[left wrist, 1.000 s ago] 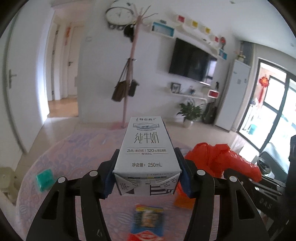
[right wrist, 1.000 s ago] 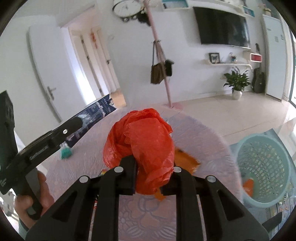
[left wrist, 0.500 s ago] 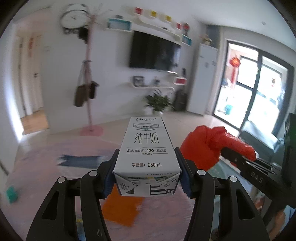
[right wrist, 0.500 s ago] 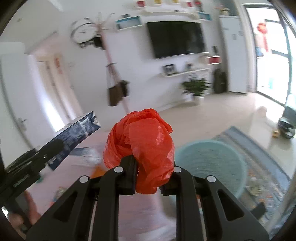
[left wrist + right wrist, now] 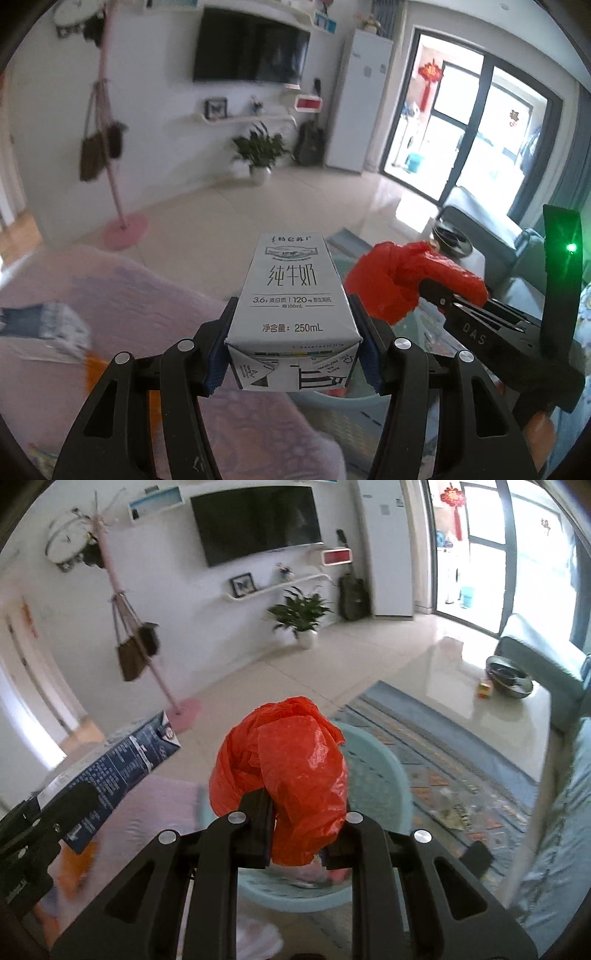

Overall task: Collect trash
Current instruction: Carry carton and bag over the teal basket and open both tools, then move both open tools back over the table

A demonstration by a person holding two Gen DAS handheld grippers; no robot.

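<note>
A white 250 mL milk carton (image 5: 291, 314) lies lengthwise between the blue pads of my left gripper (image 5: 293, 350), which is shut on it. Its dark side (image 5: 122, 764) shows at the left of the right wrist view. My right gripper (image 5: 299, 823) is shut on a crumpled red plastic bag (image 5: 291, 771), also seen to the right of the carton as a red bag (image 5: 402, 280). Both hang over a pale teal basket (image 5: 384, 782) on the floor, with some trash inside it; the bag hides most of the basket's bottom.
A pink patterned table cover (image 5: 110, 314) spreads at the left, with an orange wrapper (image 5: 77, 856) and a blue-white wrapper (image 5: 44, 328) on it. A patterned rug (image 5: 461, 760), a grey sofa (image 5: 539, 657), a potted plant (image 5: 301, 616) and a coat stand (image 5: 147, 653) stand around.
Both grippers swung right and slightly down, from over the table to above the teal basket beside it. Each kept hold of its item; the table trash slid off to the left.
</note>
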